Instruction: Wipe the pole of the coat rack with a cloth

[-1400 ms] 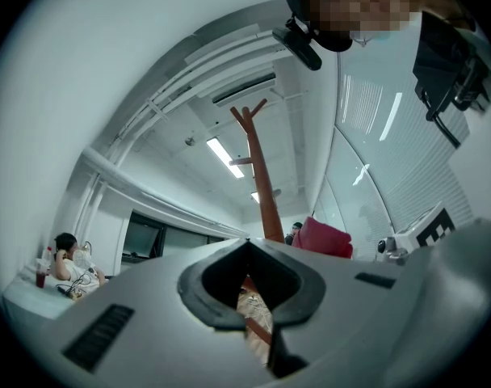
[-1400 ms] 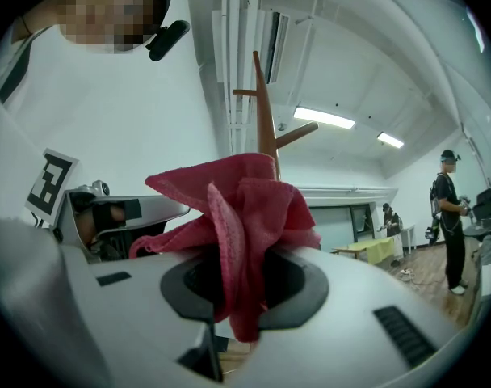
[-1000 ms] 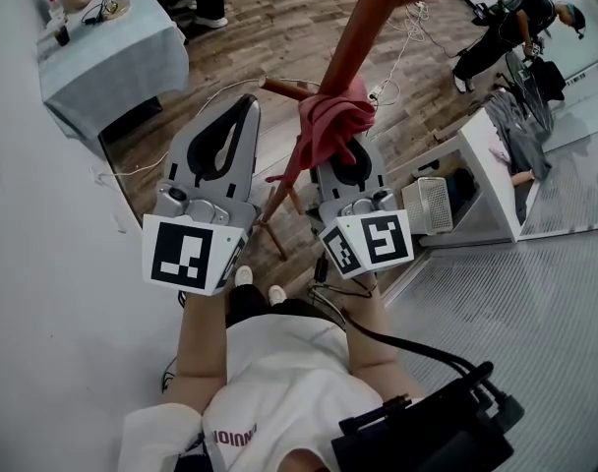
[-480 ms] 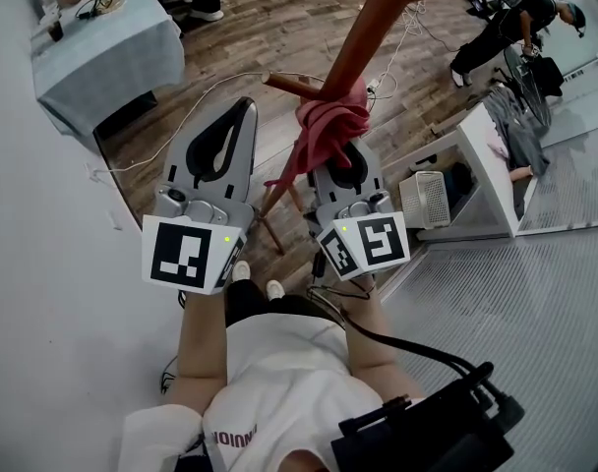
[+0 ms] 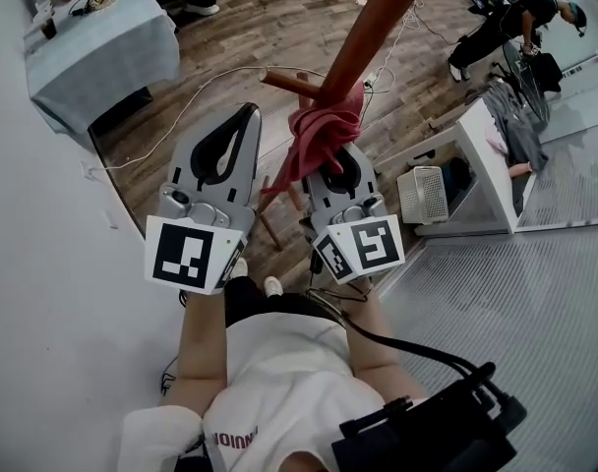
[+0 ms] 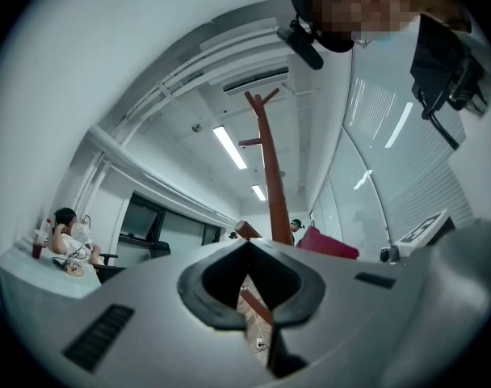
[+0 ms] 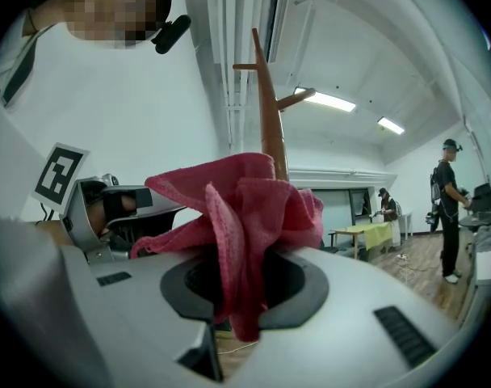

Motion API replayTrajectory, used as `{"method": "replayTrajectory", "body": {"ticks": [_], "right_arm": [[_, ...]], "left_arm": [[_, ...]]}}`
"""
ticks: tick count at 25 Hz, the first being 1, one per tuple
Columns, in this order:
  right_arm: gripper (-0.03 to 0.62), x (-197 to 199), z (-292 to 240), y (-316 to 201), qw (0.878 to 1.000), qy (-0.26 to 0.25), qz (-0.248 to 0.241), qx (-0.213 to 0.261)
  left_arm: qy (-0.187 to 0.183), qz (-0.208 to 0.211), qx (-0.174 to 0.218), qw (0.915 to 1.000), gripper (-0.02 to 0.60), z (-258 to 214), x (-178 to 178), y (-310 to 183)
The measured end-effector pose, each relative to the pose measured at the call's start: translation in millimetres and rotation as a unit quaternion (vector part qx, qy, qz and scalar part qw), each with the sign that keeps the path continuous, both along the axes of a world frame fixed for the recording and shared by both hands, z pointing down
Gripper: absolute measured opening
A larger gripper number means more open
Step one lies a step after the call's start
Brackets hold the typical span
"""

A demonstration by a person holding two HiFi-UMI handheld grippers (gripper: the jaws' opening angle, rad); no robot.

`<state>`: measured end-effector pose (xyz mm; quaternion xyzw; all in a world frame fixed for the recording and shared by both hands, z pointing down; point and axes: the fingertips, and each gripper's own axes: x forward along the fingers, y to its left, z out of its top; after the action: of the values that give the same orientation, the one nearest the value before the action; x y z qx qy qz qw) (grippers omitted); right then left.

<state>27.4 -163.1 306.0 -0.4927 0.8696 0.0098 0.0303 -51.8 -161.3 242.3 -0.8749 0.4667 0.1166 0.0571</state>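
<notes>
Head view first: left gripper (image 5: 246, 112) is up beside the coat rack's brown pole (image 5: 373, 28), jaws together on nothing, just clear of the wood. Right gripper (image 5: 340, 161) sits on the other side, with the red cloth (image 5: 324, 126) bunched against the pole just below a side peg (image 5: 284, 83). On the wooden floor beyond stand a table (image 5: 132, 62) and, to the right, a white basket (image 5: 421, 195).

Over to the left gripper view: jaws meet at the tips, nothing between them, and the pole (image 6: 269, 176) rises straight ahead with the cloth (image 6: 326, 244) to its right.

Right gripper view: jaws are clamped on the cloth (image 7: 241, 208), which spills over the top of them, and the pole (image 7: 266, 95) climbs directly behind it.
</notes>
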Motion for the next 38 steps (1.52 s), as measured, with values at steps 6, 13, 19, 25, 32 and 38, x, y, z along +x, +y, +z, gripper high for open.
{"method": "replayTrajectory", "body": {"ticks": [6,13,19,25,32,38], "right_arm": [[0.092,0,18,3,1.000,0.009,-0.006,-0.018],[0.092,-2,36,2,0.999,0.009,-0.011,-0.038],[0.092,-6,47,2,0.998,0.011,-0.017,-0.051],[0.092,-9,61,1,0.997,0.015,-0.021,-0.068],[0.092,-12,79,1,0.996,0.021,-0.022,-0.088],[0.092,-13,96,2,0.993,0.030,-0.023,-0.110]], "left_arm": [[0.008,0.017,-0.012,0.9998,0.012,13,10,4],[-0.005,0.006,-0.014,0.9999,0.012,28,4,0],[-0.011,0.000,-0.035,0.9993,0.012,40,0,-3],[-0.003,0.000,-0.031,0.9995,0.012,43,0,-6],[-0.001,0.000,-0.039,0.9992,0.012,49,-1,-8],[0.001,-0.001,-0.045,0.9990,0.012,55,-2,-8]]}}
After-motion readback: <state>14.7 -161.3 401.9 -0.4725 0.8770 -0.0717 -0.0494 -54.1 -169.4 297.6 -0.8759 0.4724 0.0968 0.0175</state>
